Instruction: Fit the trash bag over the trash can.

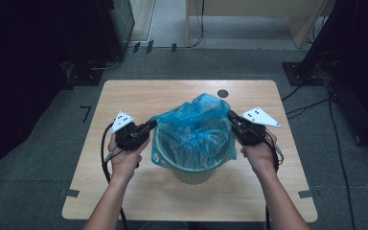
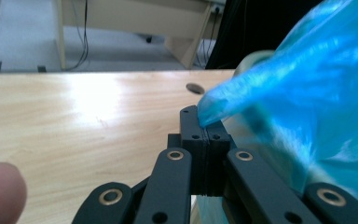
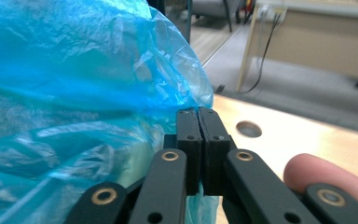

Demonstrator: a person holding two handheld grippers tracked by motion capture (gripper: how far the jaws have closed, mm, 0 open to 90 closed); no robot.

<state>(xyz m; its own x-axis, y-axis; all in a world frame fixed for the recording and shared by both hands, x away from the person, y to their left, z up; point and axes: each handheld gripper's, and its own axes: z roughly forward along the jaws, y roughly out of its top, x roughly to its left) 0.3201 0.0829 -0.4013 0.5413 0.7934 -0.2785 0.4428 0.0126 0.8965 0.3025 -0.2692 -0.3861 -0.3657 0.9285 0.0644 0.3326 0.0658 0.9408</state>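
A pale green bin [image 1: 191, 173] stands in the middle of the wooden table [image 1: 139, 96], with a crumpled blue plastic bag [image 1: 194, 129] in it and bulging above its rim. My left gripper [image 1: 152, 124] is at the bin's left rim. Its jaws are together and pinch a corner of the bag [image 2: 307, 93] at the tips of the left gripper [image 2: 206, 128]. My right gripper [image 1: 231, 116] is at the bin's right rim. In its own view the right gripper [image 3: 198, 114] is shut on the edge of the bag [image 3: 74, 70].
A round hole [image 1: 223, 93] is set in the table behind the bin. Bare tabletop lies on both sides of the bin and in front of it. Cables run over the floor at the right [image 1: 311, 103], and a wooden desk [image 1: 249, 14] stands at the back.
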